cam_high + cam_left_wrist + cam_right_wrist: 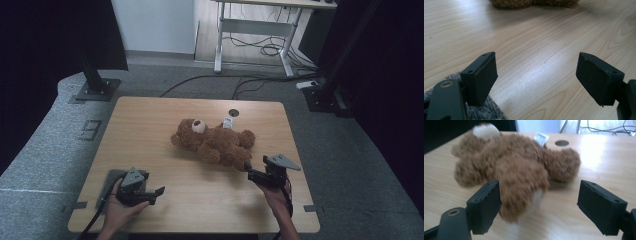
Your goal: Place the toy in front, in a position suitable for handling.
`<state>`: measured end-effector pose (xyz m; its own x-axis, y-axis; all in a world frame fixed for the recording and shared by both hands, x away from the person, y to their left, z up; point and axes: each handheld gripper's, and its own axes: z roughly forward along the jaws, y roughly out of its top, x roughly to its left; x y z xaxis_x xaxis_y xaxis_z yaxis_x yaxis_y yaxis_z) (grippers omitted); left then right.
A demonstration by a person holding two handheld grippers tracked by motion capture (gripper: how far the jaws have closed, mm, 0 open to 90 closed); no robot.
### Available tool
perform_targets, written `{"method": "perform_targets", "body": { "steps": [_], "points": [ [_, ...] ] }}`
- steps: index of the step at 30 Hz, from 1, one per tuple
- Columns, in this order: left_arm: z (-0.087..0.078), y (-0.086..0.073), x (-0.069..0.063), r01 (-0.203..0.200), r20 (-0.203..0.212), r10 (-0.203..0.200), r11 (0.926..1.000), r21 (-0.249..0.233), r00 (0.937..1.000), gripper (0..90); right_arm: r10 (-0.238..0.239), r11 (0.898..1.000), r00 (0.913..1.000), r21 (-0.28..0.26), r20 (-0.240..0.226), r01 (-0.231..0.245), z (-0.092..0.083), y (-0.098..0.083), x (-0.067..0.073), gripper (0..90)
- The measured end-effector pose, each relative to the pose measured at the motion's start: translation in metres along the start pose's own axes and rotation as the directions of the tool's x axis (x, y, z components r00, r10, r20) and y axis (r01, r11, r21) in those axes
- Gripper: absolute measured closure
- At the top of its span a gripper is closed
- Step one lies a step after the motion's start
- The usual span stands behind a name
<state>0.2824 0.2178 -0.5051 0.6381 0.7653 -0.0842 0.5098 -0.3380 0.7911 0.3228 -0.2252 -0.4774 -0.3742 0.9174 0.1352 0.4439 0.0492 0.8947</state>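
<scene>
Pale wood desk (150, 130) set on grey carpet; second desk and cables seen at 12 o'clock. Bear (215, 141) laid on side at desk centre. Grey cloth (482, 111) found under left gripper (161, 190), fingers released, at 7 o'clock. Right gripper (248, 171), fingers released, brought up at bear's leg, 4 o'clock.

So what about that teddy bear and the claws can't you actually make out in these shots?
- Teddy bear: left gripper view cuts it off at the top edge.
- Its near leg: blurred in the right gripper view.
- White tag: print too small to read.
- Grey fuzzy mat: mostly hidden behind the left claw.
</scene>
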Motion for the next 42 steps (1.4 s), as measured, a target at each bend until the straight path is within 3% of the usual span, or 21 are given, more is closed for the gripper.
{"method": "perform_targets", "body": {
  "steps": [5,10,21,29,34,41,42],
  "points": [
    [0.001,0.000,-0.001,0.000,0.002,0.000,1.0000,0.004,1.0000,17.1,0.003,1.000,0.9997,0.007,-0.025,-0.003,0.012,0.019,0.006,17.3],
    [0.002,-0.002,-0.002,0.002,0.009,-0.002,1.0000,0.006,1.0000,17.1,-0.007,0.999,0.9984,0.043,-0.056,0.009,0.037,0.034,0.016,16.9],
    [-0.001,-0.002,-0.001,0.005,0.003,-0.005,1.0000,0.000,1.0000,17.0,-0.038,0.996,0.9975,0.075,-0.060,0.042,0.073,0.063,0.035,17.1],
    [-0.001,-0.002,-0.001,0.003,0.003,-0.003,1.0000,0.000,1.0000,17.0,-0.046,0.991,0.9969,0.120,-0.063,0.054,0.097,0.065,0.043,17.1],
    [0.000,-0.003,-0.001,0.000,-0.001,0.000,1.0000,0.009,1.0000,17.0,-0.024,0.987,0.9980,0.159,-0.059,0.033,0.115,0.059,0.044,16.7],
    [0.000,-0.003,-0.001,-0.001,0.000,0.001,0.9999,0.010,1.0000,17.0,-0.048,0.985,0.9985,0.167,-0.025,0.051,0.123,0.056,0.047,15.5],
    [0.000,-0.003,-0.001,-0.001,-0.001,0.001,1.0000,0.009,1.0000,17.1,-0.070,0.980,0.9975,0.185,0.009,0.068,0.126,0.054,0.046,13.5]
  ]
}}
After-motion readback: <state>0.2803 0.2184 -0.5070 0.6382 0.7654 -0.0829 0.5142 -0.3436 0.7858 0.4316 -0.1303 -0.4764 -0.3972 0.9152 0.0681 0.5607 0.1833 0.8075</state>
